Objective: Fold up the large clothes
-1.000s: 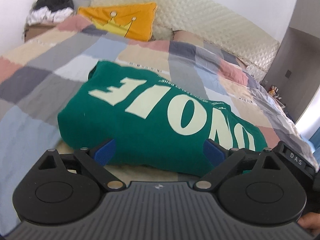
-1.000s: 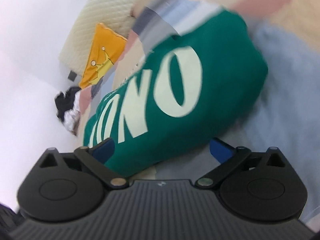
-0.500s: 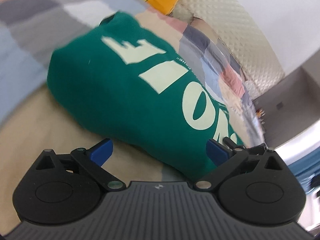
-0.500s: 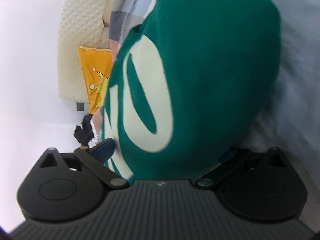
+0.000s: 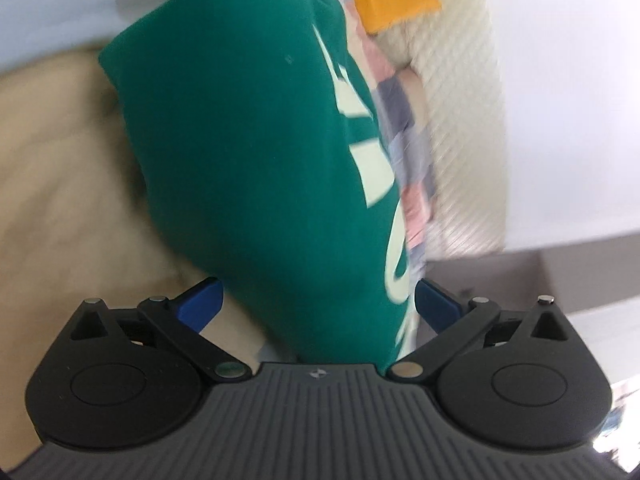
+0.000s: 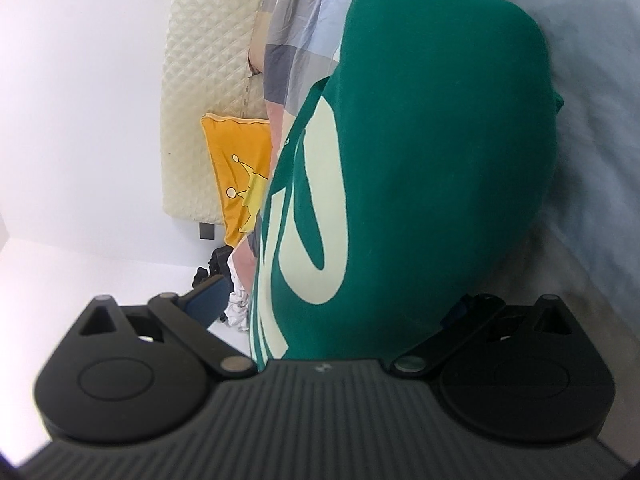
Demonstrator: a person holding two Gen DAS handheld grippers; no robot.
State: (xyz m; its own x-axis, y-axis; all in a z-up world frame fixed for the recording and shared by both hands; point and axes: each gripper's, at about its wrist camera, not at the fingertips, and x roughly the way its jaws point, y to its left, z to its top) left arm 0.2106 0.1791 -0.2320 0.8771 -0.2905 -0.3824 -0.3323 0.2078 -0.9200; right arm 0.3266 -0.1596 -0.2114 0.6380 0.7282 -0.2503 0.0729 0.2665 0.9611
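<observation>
Both grippers sit at the near edge of the folded garment, rolled onto their sides so that the bed looks nearly upright in each view. The left gripper has its blue-padded jaws spread as wide as they go; they have just been opening the last little way, and the folded edge of the green sweatshirt with large cream lettering lies between them without either pad pressing on it. The right gripper is also spread wide around the other end of the sweatshirt; its right pad is in shadow against the cloth, so contact there is hard to rule out, but no pinch shows.

A second ago both grippers looked across the bundle from farther back and nearly level; now each has rolled over and closed in until the green cloth fills the gap between its jaws. That reads as lining up to seize the two ends of the bundle, either for a last fold or to carry it off.

The sweatshirt lies already folded on the patchwork bedcover of pink, grey and blue squares, with an orange cushion printed with a yellow crown against the quilted cream headboard beyond.
</observation>
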